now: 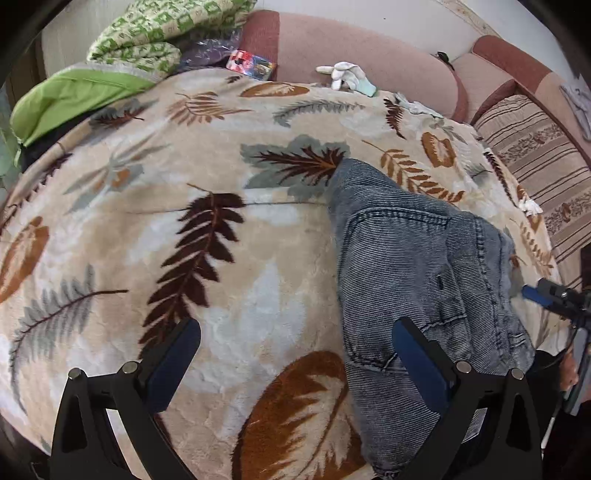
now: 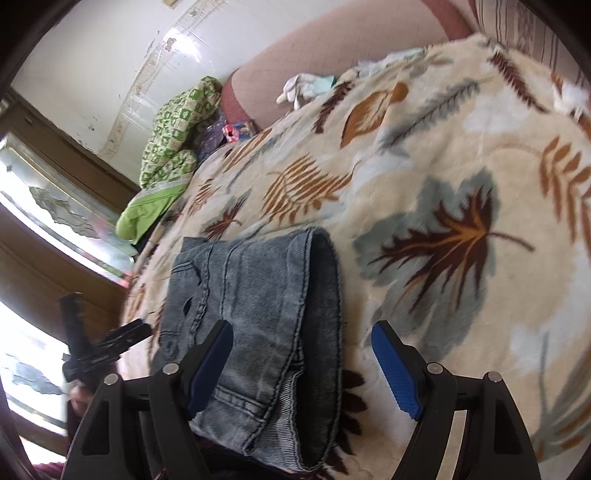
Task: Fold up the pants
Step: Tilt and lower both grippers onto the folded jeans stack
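Observation:
Grey-blue denim pants (image 1: 417, 258) lie folded into a compact bundle on a cream blanket with a leaf print (image 1: 207, 177). My left gripper (image 1: 295, 332) hovers open over the blanket, its right finger above the bundle's near left edge and nothing between its pads. In the right wrist view the pants (image 2: 258, 302) show their rounded fold on the right side. My right gripper (image 2: 303, 339) stands open over that near end, its left finger above the denim and its right finger over the blanket (image 2: 480, 147). Each gripper shows at the edge of the other's view.
A green patterned quilt (image 1: 147, 33) and a lime cushion (image 1: 66, 96) are piled at the far left. White gloves (image 1: 347, 75) lie at the blanket's far edge against a pink padded back (image 1: 351, 44). A striped cushion (image 1: 535, 166) borders the right side.

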